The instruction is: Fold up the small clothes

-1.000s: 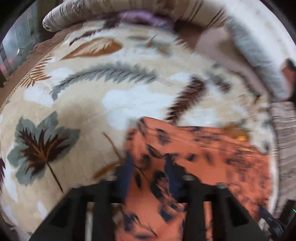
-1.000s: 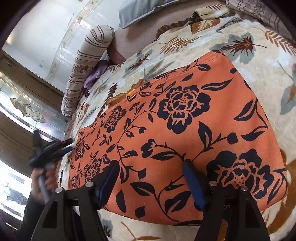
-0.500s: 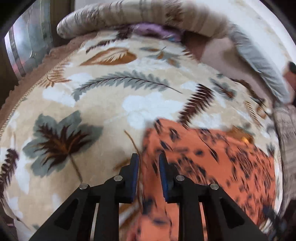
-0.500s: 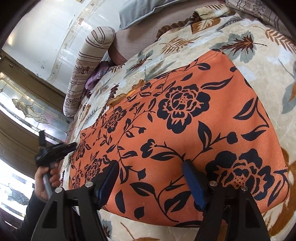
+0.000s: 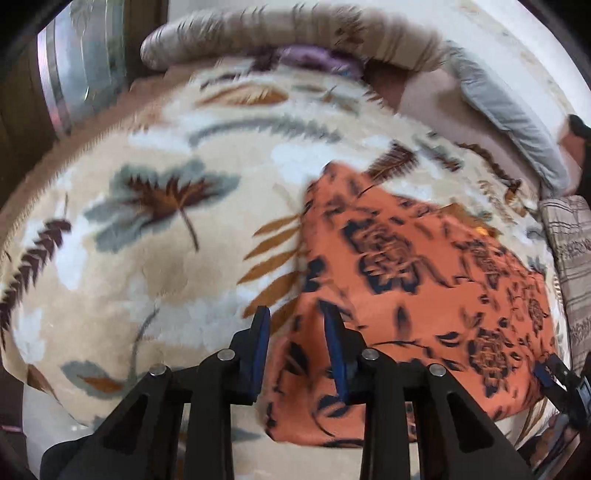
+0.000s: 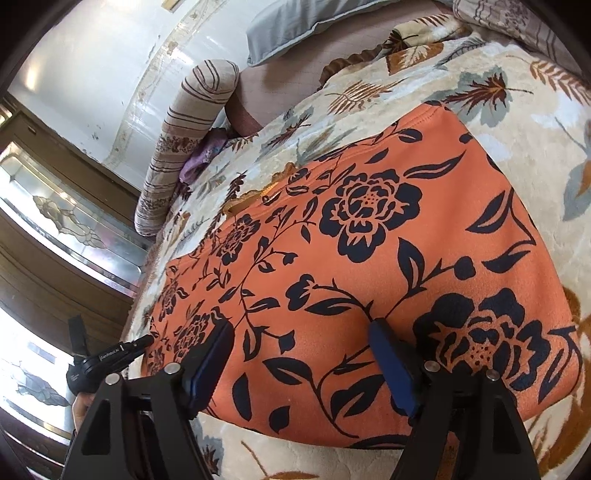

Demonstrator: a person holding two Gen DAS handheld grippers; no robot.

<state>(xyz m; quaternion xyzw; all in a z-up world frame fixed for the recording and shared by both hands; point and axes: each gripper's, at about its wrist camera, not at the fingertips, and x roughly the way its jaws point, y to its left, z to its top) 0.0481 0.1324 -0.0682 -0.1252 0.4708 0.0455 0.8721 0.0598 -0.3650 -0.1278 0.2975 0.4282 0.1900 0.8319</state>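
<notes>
An orange cloth with dark blue flowers [image 6: 369, 266] lies flat on a leaf-patterned blanket [image 5: 147, 280]. In the left wrist view the cloth [image 5: 424, 295] fills the lower right. My left gripper [image 5: 295, 343] is at the cloth's near left edge, its jaws partly open with the edge between them. My right gripper [image 6: 301, 363] is wide open over the cloth's near edge, empty. The left gripper also shows in the right wrist view [image 6: 110, 360] at the cloth's far left corner.
A striped bolster [image 6: 184, 147] and a grey pillow [image 6: 295, 29] lie at the head of the bed. A purple cloth [image 5: 317, 59] lies by the bolster. A glass-panelled wooden door [image 6: 66, 221] stands beside the bed.
My left gripper opened, shut to a narrow gap half a second ago, and has widened again, and the cloth's left edge has shifted right. My right gripper has stayed still and open.
</notes>
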